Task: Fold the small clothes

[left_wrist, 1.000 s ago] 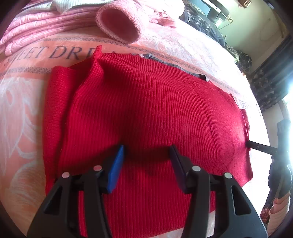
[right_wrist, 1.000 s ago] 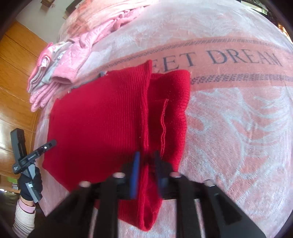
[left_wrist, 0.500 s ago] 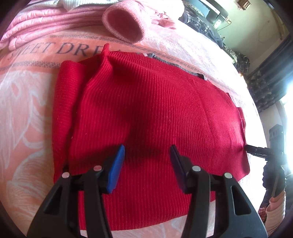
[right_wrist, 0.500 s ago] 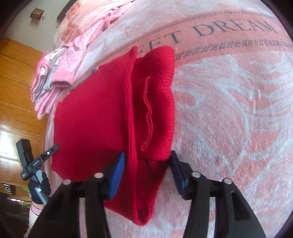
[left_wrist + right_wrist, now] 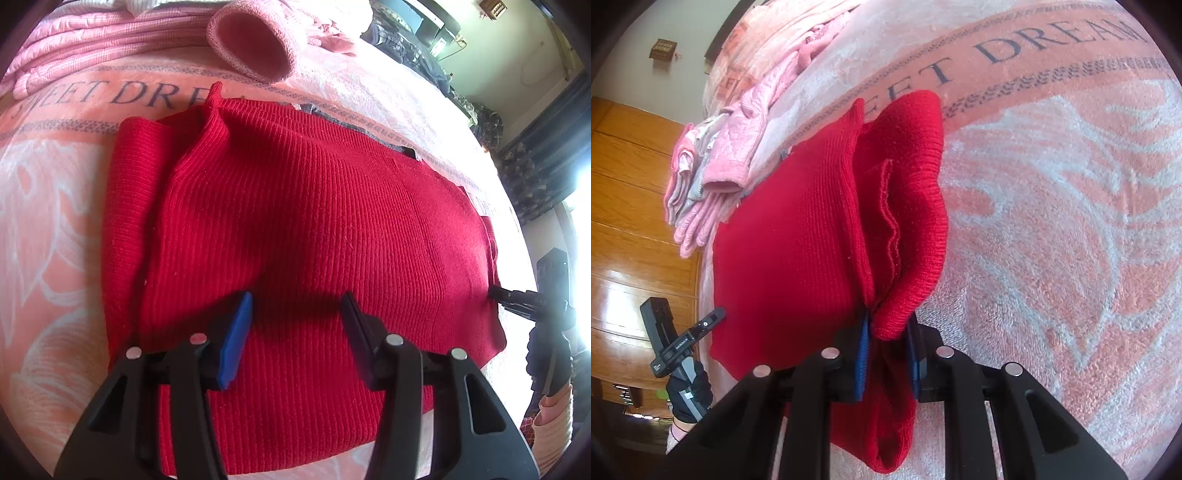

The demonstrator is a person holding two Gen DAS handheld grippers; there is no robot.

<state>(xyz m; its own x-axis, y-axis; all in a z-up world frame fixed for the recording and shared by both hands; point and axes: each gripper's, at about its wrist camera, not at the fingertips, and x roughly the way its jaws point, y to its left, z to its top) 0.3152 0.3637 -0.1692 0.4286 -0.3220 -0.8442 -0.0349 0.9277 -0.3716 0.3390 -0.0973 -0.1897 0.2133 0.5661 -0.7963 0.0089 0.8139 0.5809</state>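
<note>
Red sweater (image 5: 314,236) flat on pink blanket (image 5: 48,221), long axis across left wrist view, folded sleeve end at left. Right gripper (image 5: 886,354) pinching bunched sleeve edge. Left gripper (image 5: 297,332) spread wide above sweater, empty. Pink clothes (image 5: 110,33) piled beyond.

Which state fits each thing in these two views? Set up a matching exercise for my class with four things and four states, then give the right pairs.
Things:
1. left gripper
2. right gripper
3. red sweater
4. pink clothes

States:
A. heaped at the far edge of the bedspread
B. open, above the knit
C. shut on a bunched fold
D. lying spread out, one side folded over

Pairs: 1-B, 2-C, 3-D, 4-A
</note>
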